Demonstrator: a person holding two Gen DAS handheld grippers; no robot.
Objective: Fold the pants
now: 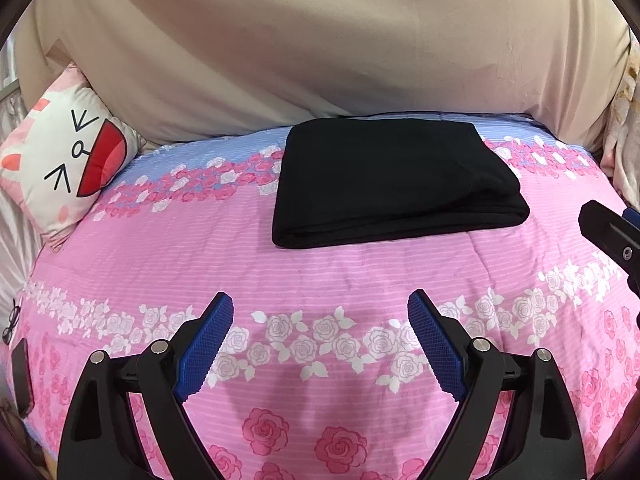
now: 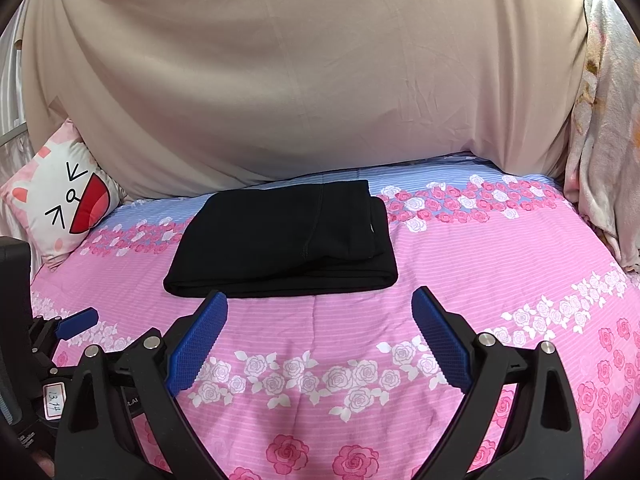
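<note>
The black pants (image 1: 394,182) lie folded into a thick, roughly rectangular stack on the bedspread (image 1: 320,272), toward its far side, close under the beige draped sheet (image 1: 320,48). The knit looks matte and soft; the near edge is a rounded fold, and in the right wrist view a stitched seam runs across the top layer of the pants (image 2: 280,236), with layered ends stepping out at their right side.

The left gripper (image 1: 320,308) hovers over the bedspread short of the pants, its 2 fingers spread wide with nothing between them. The pads (image 1: 208,348) are blue with a fine ribbed grid, set on glossy black plastic arms with silver pivot pins. The right gripper (image 2: 320,304) is likewise spread and empty, its fingertips just short of the pants' near fold.

The bedspread is pink cotton with thin pale stripes, bands of white and magenta roses, and a blue strip at the far end. A square cartoon-face cushion (image 1: 60,164) leans at the far left corner.
</note>
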